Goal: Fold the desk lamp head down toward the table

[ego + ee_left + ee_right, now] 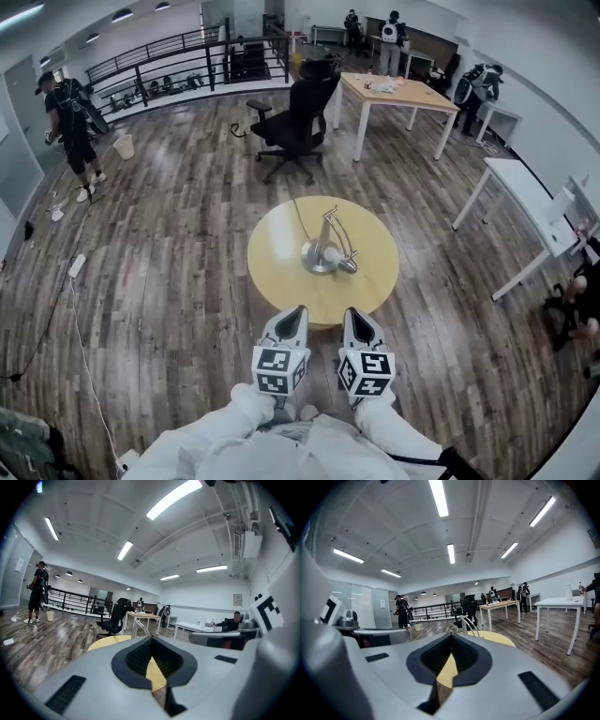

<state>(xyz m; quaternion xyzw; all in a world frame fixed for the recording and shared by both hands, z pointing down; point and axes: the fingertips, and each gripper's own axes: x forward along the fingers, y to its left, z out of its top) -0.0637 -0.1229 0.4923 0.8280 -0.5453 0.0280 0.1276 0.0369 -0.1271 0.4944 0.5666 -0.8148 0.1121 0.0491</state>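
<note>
sitting mid frame, the lamp [326, 251] is on the table [274, 274]; below it, left claw [294, 317] and right claw [356, 319] are pressed together, empty.

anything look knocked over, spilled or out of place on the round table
Nothing stands out. The desk lamp sits flat on its base near the middle of the round table, its cord trails off the far edge, and nothing is spilled or tipped over.

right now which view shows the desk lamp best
Head view: it shows the whole desk lamp on the round table, from above. Both gripper views catch only its thin arm, partly hidden.
</note>
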